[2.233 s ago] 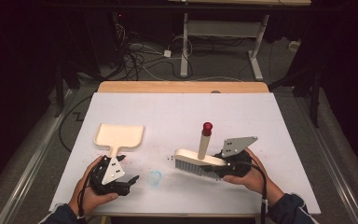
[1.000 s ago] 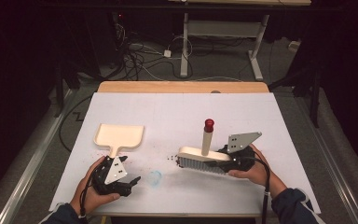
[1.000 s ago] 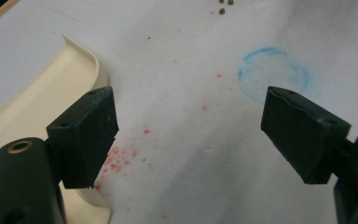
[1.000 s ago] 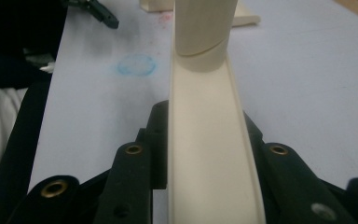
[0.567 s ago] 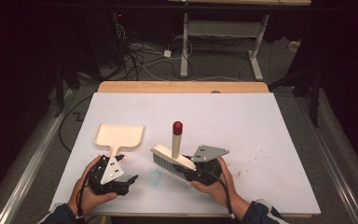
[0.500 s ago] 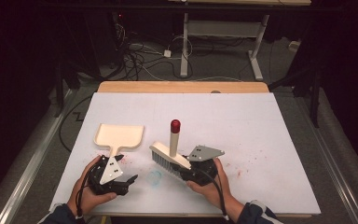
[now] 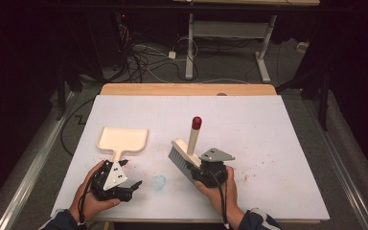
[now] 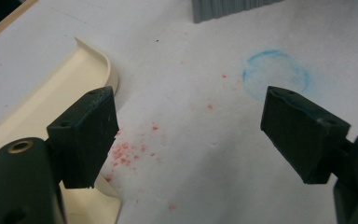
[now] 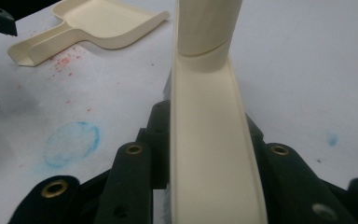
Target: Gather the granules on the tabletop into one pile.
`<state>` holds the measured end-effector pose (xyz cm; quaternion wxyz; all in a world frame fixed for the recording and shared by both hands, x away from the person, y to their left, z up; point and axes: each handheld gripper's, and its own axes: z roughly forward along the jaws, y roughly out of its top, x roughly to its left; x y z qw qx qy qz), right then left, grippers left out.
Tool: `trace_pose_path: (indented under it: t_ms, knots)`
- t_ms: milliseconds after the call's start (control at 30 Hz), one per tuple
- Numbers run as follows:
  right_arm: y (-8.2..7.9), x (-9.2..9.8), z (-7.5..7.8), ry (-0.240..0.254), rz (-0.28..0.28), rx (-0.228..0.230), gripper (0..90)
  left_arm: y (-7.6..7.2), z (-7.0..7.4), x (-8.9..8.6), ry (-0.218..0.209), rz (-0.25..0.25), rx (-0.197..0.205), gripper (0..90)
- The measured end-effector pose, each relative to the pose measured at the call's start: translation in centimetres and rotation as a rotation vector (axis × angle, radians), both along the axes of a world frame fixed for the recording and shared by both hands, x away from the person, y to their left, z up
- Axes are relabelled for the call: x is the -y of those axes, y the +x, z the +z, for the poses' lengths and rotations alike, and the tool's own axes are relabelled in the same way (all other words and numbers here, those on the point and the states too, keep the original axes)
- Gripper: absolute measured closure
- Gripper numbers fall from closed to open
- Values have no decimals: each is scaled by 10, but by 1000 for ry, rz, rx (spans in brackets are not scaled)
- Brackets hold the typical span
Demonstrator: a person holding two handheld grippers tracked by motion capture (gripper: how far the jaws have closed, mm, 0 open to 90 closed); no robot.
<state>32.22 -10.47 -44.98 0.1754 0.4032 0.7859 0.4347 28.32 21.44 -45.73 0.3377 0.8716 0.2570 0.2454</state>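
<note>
A cream dustpan [image 7: 123,140] lies flat at the left of the white table, its handle pointing toward my left gripper [image 7: 130,186]. That gripper is open just beside the handle; between its jaws lie red crumbs [image 8: 126,151] on the board, with the dustpan [image 8: 51,102] at the left jaw. My right gripper [image 7: 206,173] is shut on the cream back of a brush [image 7: 188,149] with grey bristles and a red-tipped upright handle. In the right gripper view the brush [image 9: 209,140] runs forward between the jaws, bristles down on the table.
A blue chalky ring [image 7: 159,181] marks the table between the two grippers. Faint red specks [image 7: 263,160] dot the right half. The wooden far edge [image 7: 187,89] borders the board; cables and table legs stand on the dark floor beyond.
My right gripper has carried the brush leftward from the table's right side to the middle, near the blue ring. The left gripper and dustpan have stayed put.
</note>
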Motion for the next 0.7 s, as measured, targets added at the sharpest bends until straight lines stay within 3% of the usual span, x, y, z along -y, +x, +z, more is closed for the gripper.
trace_pose_path:
  t_ms: [200, 300, 367, 500, 700]
  knots:
    - [-7, 20, 5, 7, -34, -15, 681, 0, 0, 0, 3, -5, -4, 183]
    - [-9, 25, 8, 16, -23, -16, 681, 0, 0, 2, 9, -14, -4, 183]
    - [-8, 29, 11, 53, 9, -9, 681, 0, 0, 2, 11, -15, -4, 183]
    - [-9, 38, 22, 70, 31, 43, 681, 0, -1, 2, 11, -16, -6, 183]
    - [-7, 67, 35, 31, 57, 150, 681, -1, -1, 1, 9, -13, -4, 187]
